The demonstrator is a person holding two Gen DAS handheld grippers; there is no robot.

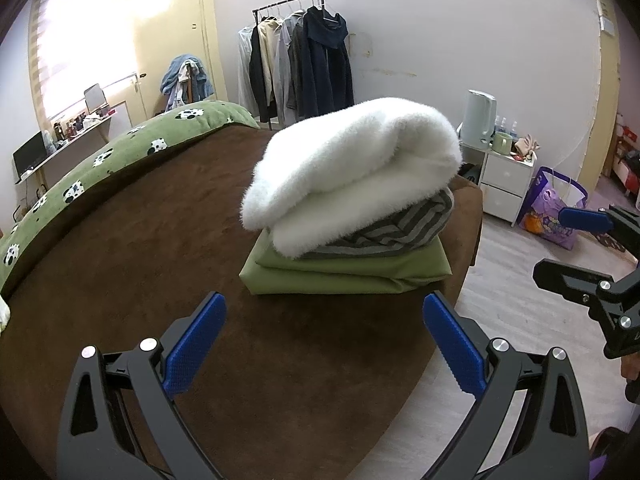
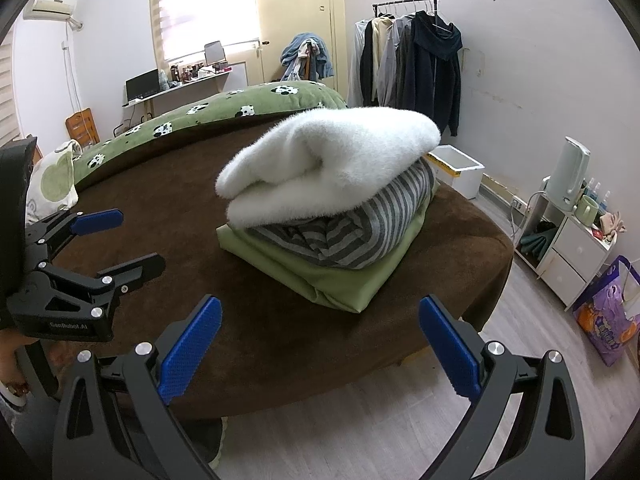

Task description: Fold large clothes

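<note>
Right wrist view alone—white box (image 2: 460, 168) behind the stack (image 2: 332, 208).

Folded clothes (image 1: 352, 200) stacked on bed (image 1: 160, 240)

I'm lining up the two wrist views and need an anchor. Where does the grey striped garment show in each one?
Left wrist view: grey striped garment right of centre, between the white fluffy garment and the green folded item.
Right wrist view: grey striped garment near centre, same sandwich.
Shared landmark: clothes rack against the far wall.
</note>
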